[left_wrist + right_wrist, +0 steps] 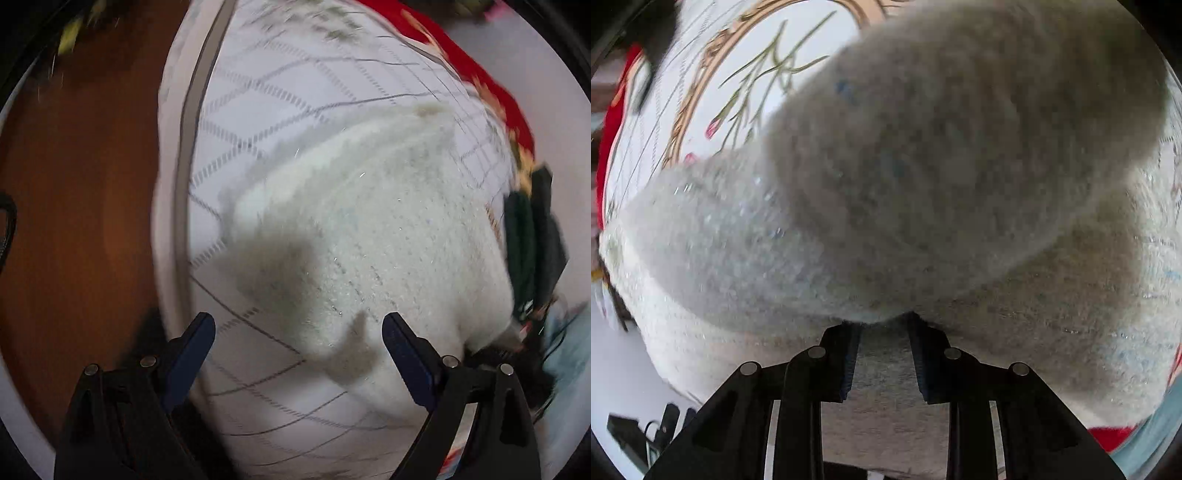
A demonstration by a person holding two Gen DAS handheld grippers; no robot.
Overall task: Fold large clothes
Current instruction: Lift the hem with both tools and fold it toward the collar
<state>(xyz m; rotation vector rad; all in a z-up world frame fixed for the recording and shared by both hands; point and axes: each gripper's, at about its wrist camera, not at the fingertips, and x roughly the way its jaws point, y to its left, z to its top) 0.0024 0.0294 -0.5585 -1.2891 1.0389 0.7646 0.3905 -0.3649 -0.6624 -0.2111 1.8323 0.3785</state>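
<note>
On white checked bedsheet (295, 92): fluffy white sweater (369, 229). My right gripper (884, 325) pinches sweater fold. Left gripper (299, 328) wide open, empty. Next I grab near edge, fold flat, slow.

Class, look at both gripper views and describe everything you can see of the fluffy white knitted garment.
The fluffy white knitted garment looks like thick, fuzzy wool with tiny glinting threads and faint blue flecks. It lies bunched on a white bedspread with grey diamond lines, near the bedspread's edge. In the right wrist view a fold of it is lifted close to the camera, pinched between the jaws of the right gripper. The left gripper hangs open over its edge, not gripping it.
</note>
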